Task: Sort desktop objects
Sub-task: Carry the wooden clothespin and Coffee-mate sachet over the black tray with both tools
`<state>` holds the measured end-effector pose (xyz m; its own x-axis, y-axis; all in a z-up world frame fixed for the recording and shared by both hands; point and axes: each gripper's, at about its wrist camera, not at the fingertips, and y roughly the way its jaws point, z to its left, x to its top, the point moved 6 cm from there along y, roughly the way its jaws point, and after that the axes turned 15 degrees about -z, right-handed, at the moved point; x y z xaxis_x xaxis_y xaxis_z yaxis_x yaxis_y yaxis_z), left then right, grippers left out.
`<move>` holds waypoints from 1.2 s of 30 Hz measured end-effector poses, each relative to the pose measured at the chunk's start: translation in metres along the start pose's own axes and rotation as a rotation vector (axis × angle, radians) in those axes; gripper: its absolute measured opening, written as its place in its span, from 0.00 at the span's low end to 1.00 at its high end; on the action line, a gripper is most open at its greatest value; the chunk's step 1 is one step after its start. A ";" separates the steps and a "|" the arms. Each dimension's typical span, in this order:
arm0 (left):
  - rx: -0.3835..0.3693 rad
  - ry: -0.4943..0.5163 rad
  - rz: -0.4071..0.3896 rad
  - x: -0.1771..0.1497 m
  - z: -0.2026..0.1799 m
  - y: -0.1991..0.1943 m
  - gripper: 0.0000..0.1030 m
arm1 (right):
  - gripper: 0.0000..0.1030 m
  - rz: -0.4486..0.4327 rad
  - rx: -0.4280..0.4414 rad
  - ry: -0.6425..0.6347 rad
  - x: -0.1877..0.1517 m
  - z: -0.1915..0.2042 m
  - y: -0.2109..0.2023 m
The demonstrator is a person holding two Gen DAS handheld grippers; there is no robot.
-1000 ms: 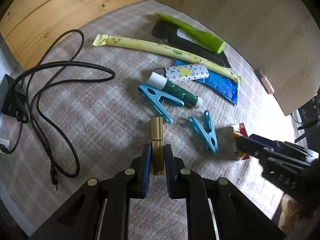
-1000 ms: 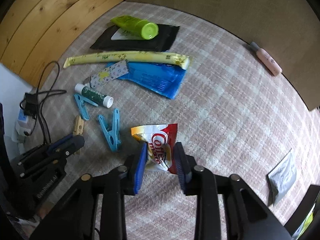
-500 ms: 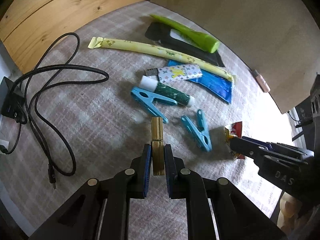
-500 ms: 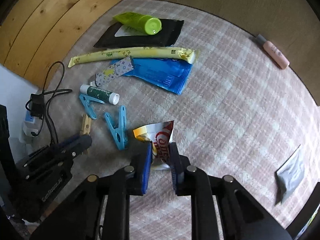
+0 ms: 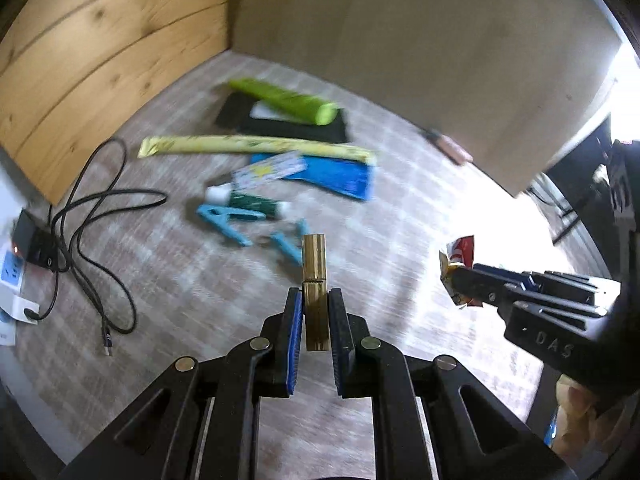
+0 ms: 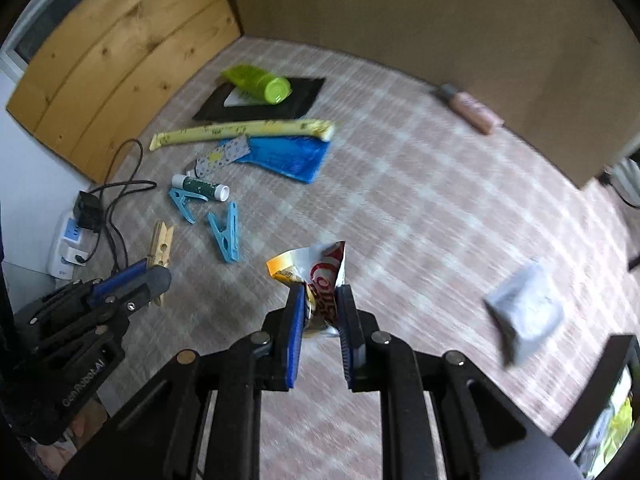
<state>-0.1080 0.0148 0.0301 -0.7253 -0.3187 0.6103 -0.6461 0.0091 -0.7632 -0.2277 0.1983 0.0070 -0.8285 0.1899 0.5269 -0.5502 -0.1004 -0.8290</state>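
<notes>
Both claws hold their picks clear of the counter [image 6: 420, 184], apparently to carry them off for sorting: the left claw [image 5: 315, 312] clamps a wooden peg [image 5: 315, 276], the right claw [image 6: 321, 312] pinches a crumpled wrapper [image 6: 320, 276].

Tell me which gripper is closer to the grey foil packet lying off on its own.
Right. The right gripper, shut on the snack wrapper, hangs beside the grey foil packet. The left gripper, holding the wooden clothespin, is on the right gripper's far side.

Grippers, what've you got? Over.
Left hand-held gripper shut on wooden clothespin. Right hand-held gripper shut on snack wrapper. Nothing blocking.
</notes>
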 end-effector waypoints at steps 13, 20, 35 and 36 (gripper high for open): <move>-0.204 0.310 -0.036 -0.019 -0.158 -0.044 0.11 | 0.16 -0.133 -0.132 0.098 -0.044 -0.094 -0.109; -0.330 0.454 -0.016 -0.043 -0.243 -0.054 0.11 | 0.16 -0.184 -0.241 0.187 -0.079 -0.159 -0.168; -0.515 0.651 0.071 -0.107 -0.362 -0.068 0.11 | 0.16 -0.206 -0.410 0.388 -0.162 -0.258 -0.239; -0.521 0.659 0.074 -0.110 -0.367 -0.069 0.11 | 0.16 -0.207 -0.424 0.404 -0.169 -0.265 -0.244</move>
<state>-0.0710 0.3969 0.0938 -0.6557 0.3168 0.6854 -0.5016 0.4958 -0.7090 0.0740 0.4501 0.0706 -0.5580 0.5272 0.6408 -0.5371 0.3592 -0.7632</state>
